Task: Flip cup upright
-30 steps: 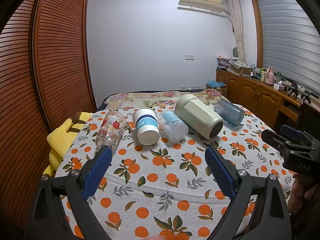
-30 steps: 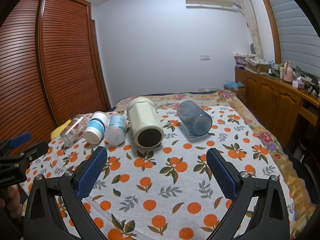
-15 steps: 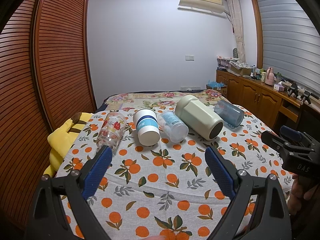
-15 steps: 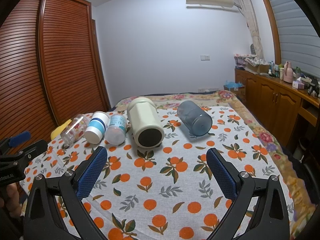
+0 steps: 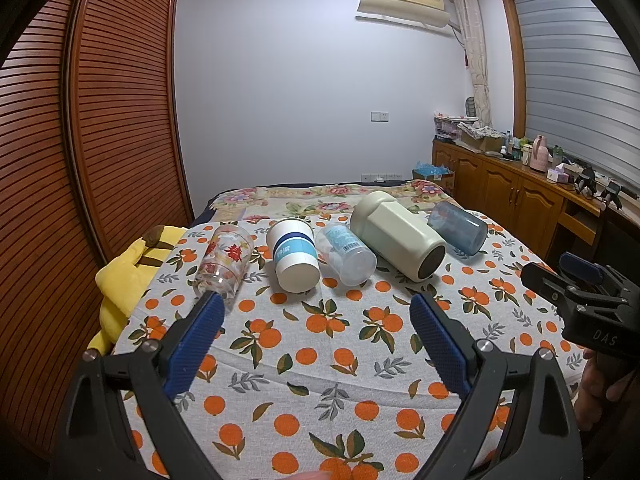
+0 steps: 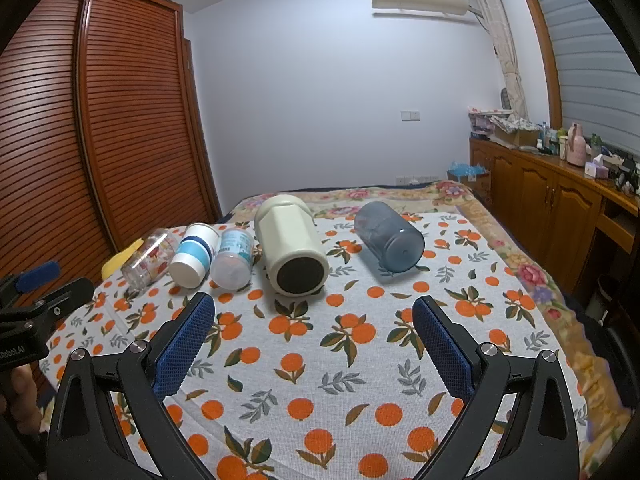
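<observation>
Nothing has shifted over the last second: left gripper (image 5: 314,322) and right gripper (image 6: 314,322) both hang spread and empty, five cups lying at 12 o'clock, likely target the cream cup (image 6: 292,250), flip not started.

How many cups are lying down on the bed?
5, in a row: flowery glass far left, white-and-blue cup, clear labelled cup, big cream cup, blue cup far right. None looks hidden.
</observation>
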